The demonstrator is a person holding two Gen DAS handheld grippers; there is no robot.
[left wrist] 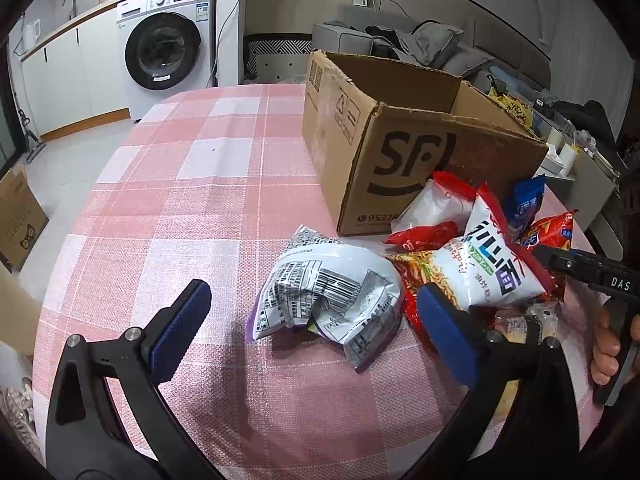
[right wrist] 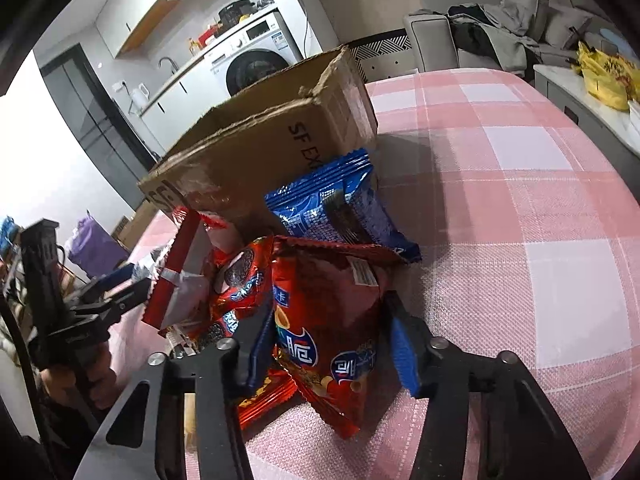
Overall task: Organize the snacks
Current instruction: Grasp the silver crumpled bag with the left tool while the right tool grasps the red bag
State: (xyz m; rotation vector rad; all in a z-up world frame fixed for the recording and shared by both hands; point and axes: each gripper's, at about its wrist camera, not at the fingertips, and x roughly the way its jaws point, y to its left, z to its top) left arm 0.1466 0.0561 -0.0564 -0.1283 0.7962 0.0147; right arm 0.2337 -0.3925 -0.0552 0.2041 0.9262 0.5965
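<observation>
My right tongs (right wrist: 334, 350) straddle the red peanut bag (right wrist: 328, 320) on the surface (right wrist: 520, 208), pads not yet pinching. Left tongs (left wrist: 312, 320) gape above the grey packet (left wrist: 332, 300). Next: squeeze, lift into the SF cardboard box (right wrist: 260, 148).

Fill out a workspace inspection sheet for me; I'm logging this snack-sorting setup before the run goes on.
Surface: pink checked tablecloth.
Job's things: open SF cardboard box; silver-white bag, noodle bag, blue cookie packet, red snack bag piled by it.
Clutter: nothing seen.
Grippers: left gripper open, empty; right gripper fingers astride the red snack bag, grip unclear.
Cables: wall cable.
Surroundings: washing machine, sofa.
</observation>
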